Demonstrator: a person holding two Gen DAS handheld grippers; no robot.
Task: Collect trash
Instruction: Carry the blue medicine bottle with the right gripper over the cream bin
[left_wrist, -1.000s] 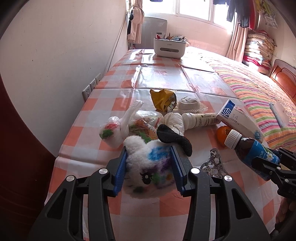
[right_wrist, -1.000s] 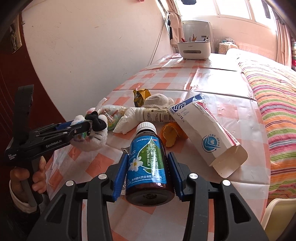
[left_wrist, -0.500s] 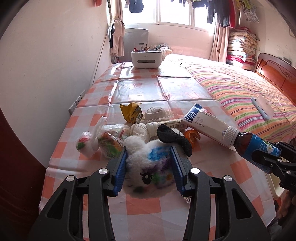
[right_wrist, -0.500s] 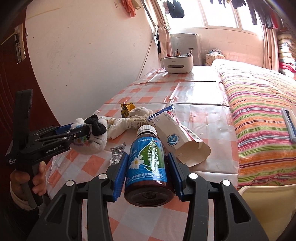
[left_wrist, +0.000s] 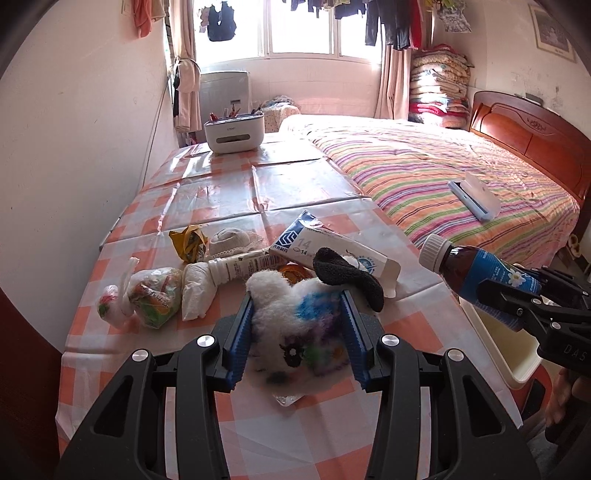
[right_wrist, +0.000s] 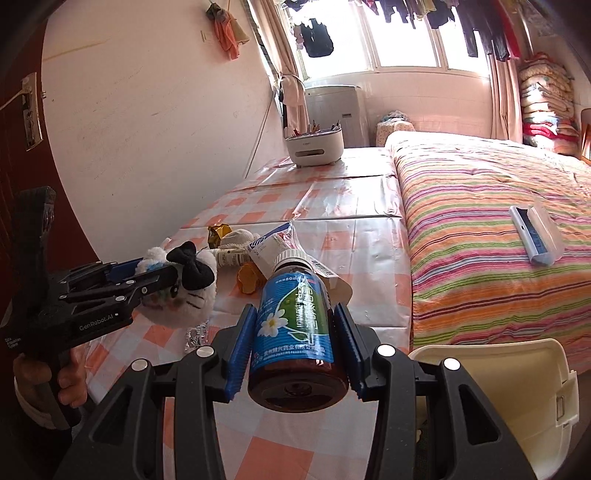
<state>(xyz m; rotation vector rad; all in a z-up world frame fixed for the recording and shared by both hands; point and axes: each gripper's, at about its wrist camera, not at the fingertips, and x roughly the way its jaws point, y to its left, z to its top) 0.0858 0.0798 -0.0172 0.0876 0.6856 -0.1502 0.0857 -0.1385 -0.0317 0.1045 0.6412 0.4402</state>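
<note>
A sunlit bedroom holds a tabletop (left_wrist: 207, 192) covered in an orange-and-white checked plastic cloth, set against a white wall with a striped-quilted bed (left_wrist: 443, 173) along its other side. The left tool (left_wrist: 297, 334) is clamped on a white fluffy plush toy with a black bow (left_wrist: 295, 325), held just above the near end of the tabletop; the blue pads (left_wrist: 240, 332) press into its sides. The right tool (right_wrist: 295, 343) grips a brown medicine bottle with a blue label and white cap (right_wrist: 295, 325), its cap pointing away from the camera, held in the air off the tabletop's bed-side edge above a cream plastic bin (right_wrist: 517, 376) that stands beside the tabletop.

On the cloth beyond the plush toy lies a cluster of litter: a knotted clear plastic bag of colourful scraps (left_wrist: 147, 295), a crumpled white tissue (left_wrist: 197, 291), a small white plastic bottle on its side (left_wrist: 240, 264), a crumpled yellow wrapper (left_wrist: 188, 242), a white-and-blue carton lying flat (left_wrist: 332, 251) and an orange peel (right_wrist: 248, 278) beside it. A silver foil blister strip (right_wrist: 195, 334) lies under the toy. A white desktop organiser box (left_wrist: 234, 133) stands at the far end.
</note>
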